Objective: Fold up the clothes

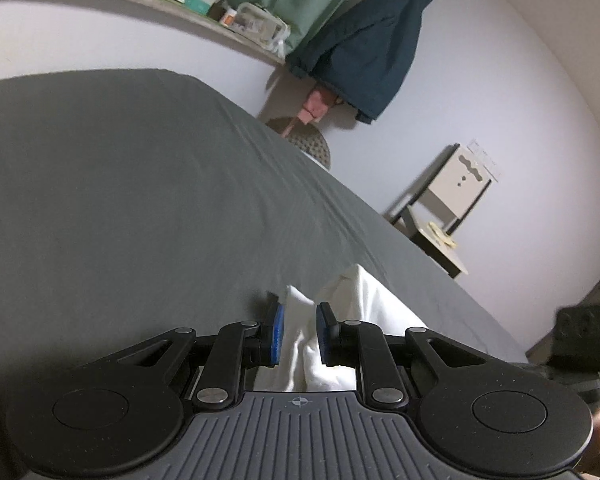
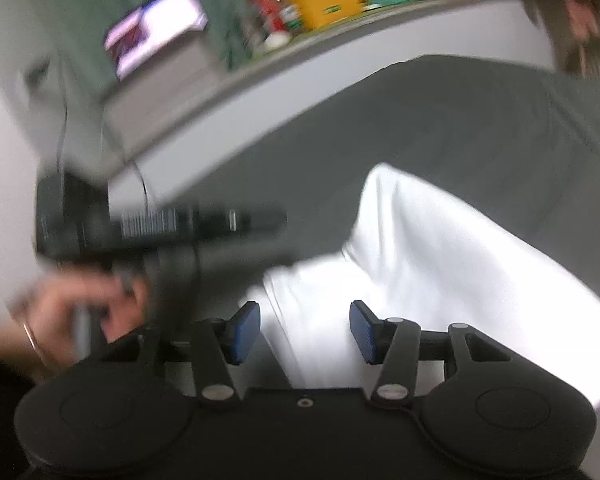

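A white garment (image 1: 340,332) is seen lying on a bed covered with a grey sheet (image 1: 140,200), at lower centre of the left wrist view. The left gripper (image 1: 298,336) is shown low over the bed, its blue-padded fingers (image 1: 278,334) drawn close together w/ a fold of the white cloth pinched between them. In the right wrist view, which is badly blurred, the same garment (image 2: 440,264) is spread across the centre and right of the frame, bright against the sheet (image 2: 440,120). The right gripper (image 2: 304,332) is held just above the cloth w/ its fingers (image 2: 244,332) standing apart; cloth is seen behind the gap, but the pads are not pressed on it. The left gripper's black body (image 2: 160,228) and the hand (image 2: 72,312) around its handle are seen at centre-left of that view. In the background of the left wrist view, a dark blue coat (image 1: 372,44) is hung on the wall at upper right, a shelf (image 1: 160,4) crowded w/ boxes runs along the upper left, and a small chair (image 1: 444,204) is set by the wall at right.
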`<move>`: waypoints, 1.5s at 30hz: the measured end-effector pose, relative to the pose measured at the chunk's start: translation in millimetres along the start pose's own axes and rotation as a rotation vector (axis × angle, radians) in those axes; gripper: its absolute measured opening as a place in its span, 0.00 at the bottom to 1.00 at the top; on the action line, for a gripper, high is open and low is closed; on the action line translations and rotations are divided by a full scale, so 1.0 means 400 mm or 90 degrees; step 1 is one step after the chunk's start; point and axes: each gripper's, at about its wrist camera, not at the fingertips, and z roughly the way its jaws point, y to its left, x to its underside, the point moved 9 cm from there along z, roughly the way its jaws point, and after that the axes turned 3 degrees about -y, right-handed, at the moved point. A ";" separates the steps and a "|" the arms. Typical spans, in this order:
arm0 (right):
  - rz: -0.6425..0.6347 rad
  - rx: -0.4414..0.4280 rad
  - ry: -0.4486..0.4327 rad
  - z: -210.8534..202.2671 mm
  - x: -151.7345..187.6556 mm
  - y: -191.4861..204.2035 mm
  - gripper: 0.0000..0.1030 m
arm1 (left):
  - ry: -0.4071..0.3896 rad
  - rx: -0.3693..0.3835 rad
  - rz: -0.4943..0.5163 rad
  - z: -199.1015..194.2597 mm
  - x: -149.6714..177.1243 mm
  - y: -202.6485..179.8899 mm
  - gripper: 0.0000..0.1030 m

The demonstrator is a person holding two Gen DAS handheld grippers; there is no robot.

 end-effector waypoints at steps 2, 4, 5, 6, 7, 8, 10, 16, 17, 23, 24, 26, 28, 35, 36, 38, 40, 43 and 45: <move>-0.030 0.008 0.018 0.025 0.028 0.011 0.47 | -0.002 0.017 0.011 0.007 0.000 -0.016 0.17; -0.040 -0.003 0.033 0.062 0.050 0.025 0.49 | -0.002 0.044 0.021 0.012 0.001 -0.038 0.17; -0.042 -0.012 0.036 0.080 0.057 0.037 0.55 | 0.000 0.064 0.026 0.014 0.004 -0.052 0.17; -0.046 -0.019 0.035 0.087 0.060 0.046 0.58 | 0.004 0.090 0.035 0.012 0.010 -0.067 0.17; -0.046 -0.033 0.035 0.091 0.054 0.055 0.62 | 0.008 0.116 0.047 0.011 0.017 -0.084 0.17; -0.044 -0.052 0.038 0.088 0.048 0.056 0.61 | 0.014 0.138 0.062 0.013 0.026 -0.102 0.17; -0.024 -0.069 0.041 0.062 0.034 0.038 0.56 | 0.039 0.146 0.093 0.024 0.051 -0.120 0.17; -0.062 0.065 -0.020 -0.053 -0.046 -0.087 0.56 | 0.120 0.057 0.118 0.069 0.106 -0.075 0.17; -0.068 0.088 -0.026 -0.057 -0.069 -0.109 0.55 | 0.130 0.042 0.118 0.073 0.111 -0.064 0.17; -0.039 0.092 -0.001 0.025 -0.181 -0.212 0.43 | 0.152 0.022 0.113 0.063 0.125 -0.034 0.17; -0.040 0.085 0.021 0.057 -0.186 -0.212 0.41 | 0.155 0.019 0.122 0.061 0.127 -0.035 0.17; -0.037 0.050 0.067 0.102 -0.177 -0.214 0.28 | 0.159 0.015 0.135 0.056 0.131 -0.038 0.17; -0.021 0.033 0.114 0.147 -0.163 -0.222 0.17 | 0.164 0.011 0.137 0.051 0.133 -0.037 0.17; 0.056 0.039 0.107 0.223 -0.149 -0.261 0.12 | 0.171 -0.001 0.140 0.028 0.137 -0.029 0.17; 0.057 0.042 0.104 0.230 -0.146 -0.264 0.12 | 0.171 -0.003 0.139 0.024 0.138 -0.027 0.17; 0.053 0.055 0.102 0.244 -0.140 -0.262 0.13 | 0.170 -0.004 0.135 0.021 0.140 -0.025 0.17; 0.053 0.074 0.097 0.247 -0.137 -0.259 0.21 | 0.171 -0.007 0.134 0.021 0.140 -0.026 0.17; 0.084 0.086 0.085 0.233 -0.130 -0.269 0.30 | 0.175 -0.014 0.144 0.017 0.139 -0.030 0.18; 0.109 0.073 0.049 0.200 -0.139 -0.268 0.31 | 0.178 -0.018 0.152 0.017 0.134 -0.036 0.18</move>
